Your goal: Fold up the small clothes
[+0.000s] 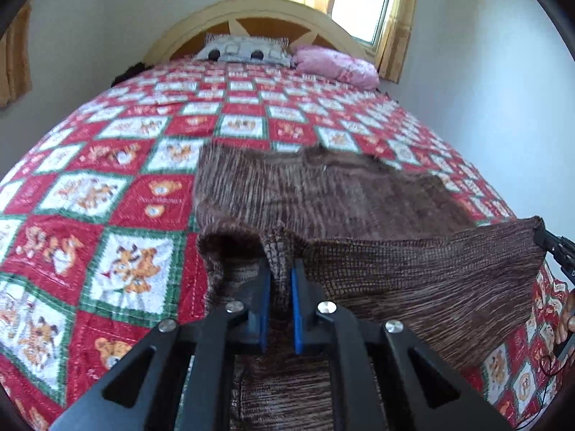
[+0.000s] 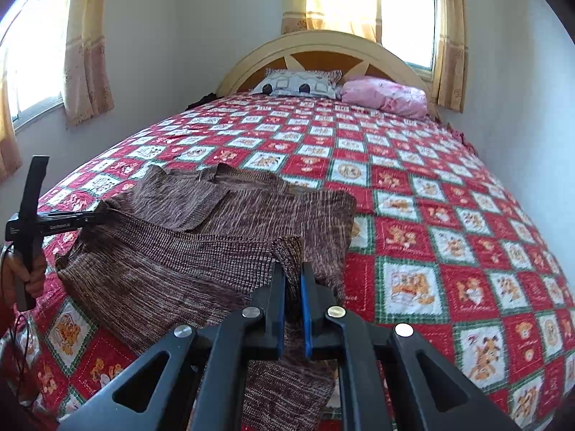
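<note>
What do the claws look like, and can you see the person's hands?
Each claw is black, with two flat blue pads and shiny round silver bolts on its angled arms: see the left claw and the right claw. From the side, the left claw shows small white lettering, too tiny to read. Bare fingers of the left hand wrap a black handle, with a thin black cable looping below.
</note>
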`<state>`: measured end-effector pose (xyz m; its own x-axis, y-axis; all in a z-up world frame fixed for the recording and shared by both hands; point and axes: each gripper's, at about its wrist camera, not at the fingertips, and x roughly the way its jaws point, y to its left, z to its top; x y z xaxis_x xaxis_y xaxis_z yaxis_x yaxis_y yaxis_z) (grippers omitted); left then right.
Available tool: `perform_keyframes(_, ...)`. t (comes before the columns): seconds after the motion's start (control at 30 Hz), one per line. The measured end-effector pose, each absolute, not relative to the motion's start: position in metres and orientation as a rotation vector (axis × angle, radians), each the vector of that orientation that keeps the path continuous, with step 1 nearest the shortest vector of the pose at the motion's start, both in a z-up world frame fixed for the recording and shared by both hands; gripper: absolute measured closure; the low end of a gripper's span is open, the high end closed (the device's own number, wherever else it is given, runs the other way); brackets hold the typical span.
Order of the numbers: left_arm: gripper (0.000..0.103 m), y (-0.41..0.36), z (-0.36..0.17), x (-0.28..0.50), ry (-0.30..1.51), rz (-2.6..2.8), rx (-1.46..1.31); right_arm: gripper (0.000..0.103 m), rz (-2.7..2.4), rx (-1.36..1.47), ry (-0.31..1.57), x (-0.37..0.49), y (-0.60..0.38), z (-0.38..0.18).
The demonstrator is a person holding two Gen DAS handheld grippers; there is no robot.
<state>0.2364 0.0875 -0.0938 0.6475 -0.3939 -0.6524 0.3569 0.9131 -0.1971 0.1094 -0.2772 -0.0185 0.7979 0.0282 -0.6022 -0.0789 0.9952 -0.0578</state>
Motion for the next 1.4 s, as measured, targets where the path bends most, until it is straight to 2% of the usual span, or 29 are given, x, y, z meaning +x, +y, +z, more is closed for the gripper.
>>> perform_keyframes(0.2, 0.093, 0.093, -0.062, 0.242, 0.68, -0.408, -0.081, 0.096, 0.033, -0.178, 0.588, 0.112, -0.265, -0.003)
perform_keyframes(0.43, 0.093, 0.094, -0.055, 0.269, 0.674, -0.36, -0.125, 0.096, 0.008, -0.26, 0.547, 0.137, -0.261, 0.013)
perform_keyframes(0.77, 0.093, 0.084, -0.054, 0.343, 0.675, -0.293, -0.167, 0.097, -0.058, -0.321, 0.531, 0.226, -0.273, 0.015)
perform_keyframes(1.13, 0.093, 0.052, -0.139, 0.428, 0.829, -0.187, -0.098, 0.097, -0.205, -0.321, 0.65, 0.328, -0.293, -0.078)
perform_keyframes(1.17, 0.091, 0.053, -0.141, 0.431, 0.85, -0.188, -0.106, 0.097, -0.213, -0.321, 0.661, 0.331, -0.294, -0.083)
perform_keyframes(1.2, 0.084, 0.055, -0.138, 0.431, 0.84, -0.174, -0.111, 0.097, -0.219, -0.324, 0.668, 0.333, -0.296, -0.088)
perform_keyframes(1.33, 0.082, 0.056, -0.142, 0.432, 0.862, -0.159, -0.112, 0.097, -0.246, -0.336, 0.741, 0.344, -0.301, -0.11)
perform_keyframes(1.4, 0.076, 0.052, -0.142, 0.431, 0.861, -0.136, -0.087, 0.097, -0.25, -0.351, 0.774, 0.349, -0.3, -0.114)
